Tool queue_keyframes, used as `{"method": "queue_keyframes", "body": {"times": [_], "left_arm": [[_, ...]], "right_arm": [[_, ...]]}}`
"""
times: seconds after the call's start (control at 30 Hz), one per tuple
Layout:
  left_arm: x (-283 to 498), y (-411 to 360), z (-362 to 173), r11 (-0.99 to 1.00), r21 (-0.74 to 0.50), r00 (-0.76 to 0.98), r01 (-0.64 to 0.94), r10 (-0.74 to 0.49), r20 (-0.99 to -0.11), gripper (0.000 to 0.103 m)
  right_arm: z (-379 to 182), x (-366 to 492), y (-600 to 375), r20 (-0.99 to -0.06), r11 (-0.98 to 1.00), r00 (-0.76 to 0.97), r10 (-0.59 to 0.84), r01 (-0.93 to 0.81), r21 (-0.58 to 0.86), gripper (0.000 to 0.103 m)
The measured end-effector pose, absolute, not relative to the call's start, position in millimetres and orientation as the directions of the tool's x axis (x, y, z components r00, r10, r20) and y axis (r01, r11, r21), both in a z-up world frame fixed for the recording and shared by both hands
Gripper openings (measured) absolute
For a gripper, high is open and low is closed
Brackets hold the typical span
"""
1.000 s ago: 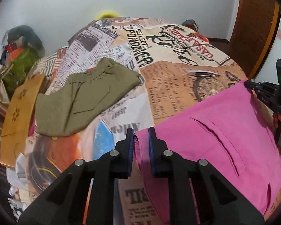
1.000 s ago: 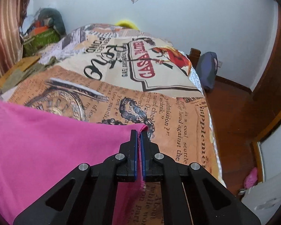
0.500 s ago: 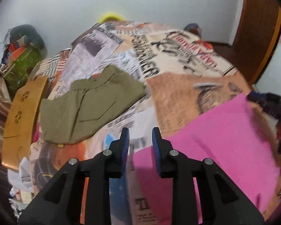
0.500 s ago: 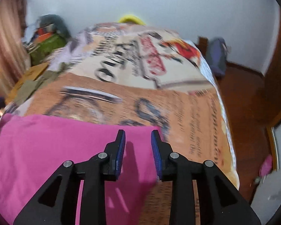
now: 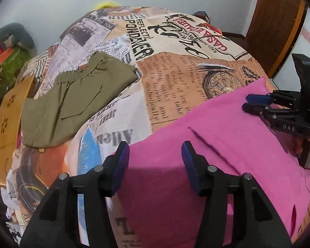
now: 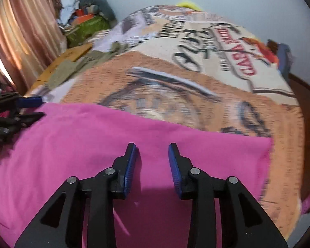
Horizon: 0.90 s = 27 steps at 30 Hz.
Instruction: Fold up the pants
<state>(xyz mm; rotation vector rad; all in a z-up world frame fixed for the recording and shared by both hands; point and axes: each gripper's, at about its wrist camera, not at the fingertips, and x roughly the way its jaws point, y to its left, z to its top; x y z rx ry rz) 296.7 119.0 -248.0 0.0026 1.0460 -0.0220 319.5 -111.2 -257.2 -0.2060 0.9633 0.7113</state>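
Note:
Pink pants (image 5: 227,144) lie flat on the bed, folded, with a pocket seam showing. My left gripper (image 5: 155,146) hovers over their left edge. Its jaws are opening, and the cloth lies under them, not pinched. My right gripper (image 6: 153,146) hangs over the right half of the pink pants (image 6: 93,134). Its jaws are also opening with nothing gripped. Each gripper shows in the other's view: the right gripper (image 5: 248,103) at the far pink edge, the left gripper (image 6: 37,107) at the left corner.
Olive pants (image 5: 72,103) lie folded at the back left of the newspaper-print bedsheet (image 5: 175,82). A tan board (image 5: 6,119) and a pile of clothes (image 5: 10,62) sit off the left side. A curtain (image 6: 20,31) hangs left; a wooden door (image 5: 279,20) stands right.
Both grippers were shut on the pink pants' edge and have let go and opened. The right gripper has swung left over the cloth, which now rests flat.

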Motion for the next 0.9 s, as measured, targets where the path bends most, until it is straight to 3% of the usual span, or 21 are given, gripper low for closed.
{"method": "queue_keyframes", "body": {"times": [0.1, 0.17, 0.2, 0.37, 0.6, 0.9], "left_arm": [[291.7, 125.1, -246.8, 1.0, 0.0, 0.506, 0.026, -0.014, -0.862, 0.053], [287.6, 125.9, -244.5, 0.999, 0.038, 0.518, 0.019, 0.023, -0.855, 0.055], [285.9, 127.6, -243.5, 0.998, 0.056, 0.523, 0.01, 0.042, -0.851, 0.063], [280.0, 151.5, -247.1, 0.999, -0.007, 0.518, -0.041, 0.015, -0.855, 0.071], [273.4, 162.0, -241.1, 0.993, -0.03, 0.504, -0.111, 0.03, -0.863, 0.074], [235.1, 152.2, -181.1, 0.986, -0.058, 0.586, -0.155, 0.044, -0.809, 0.074]], "right_arm": [[-257.3, 319.9, -121.8, -0.817, 0.773, 0.399, 0.416, -0.628, 0.087, 0.025], [-258.3, 320.3, -127.1, -0.818, 0.796, 0.467, 0.336, -0.605, -0.018, 0.035], [-258.5, 321.1, -132.3, -0.811, 0.802, 0.486, 0.324, -0.596, -0.037, 0.046], [-263.6, 335.1, -165.4, -0.82, 0.854, 0.497, 0.284, -0.521, -0.02, 0.055], [-248.6, 329.1, -182.0, -0.831, 0.89, 0.504, 0.234, -0.455, -0.026, 0.055], [-179.5, 276.8, -181.8, -0.744, 0.869, 0.587, 0.319, -0.494, -0.016, 0.058]]}}
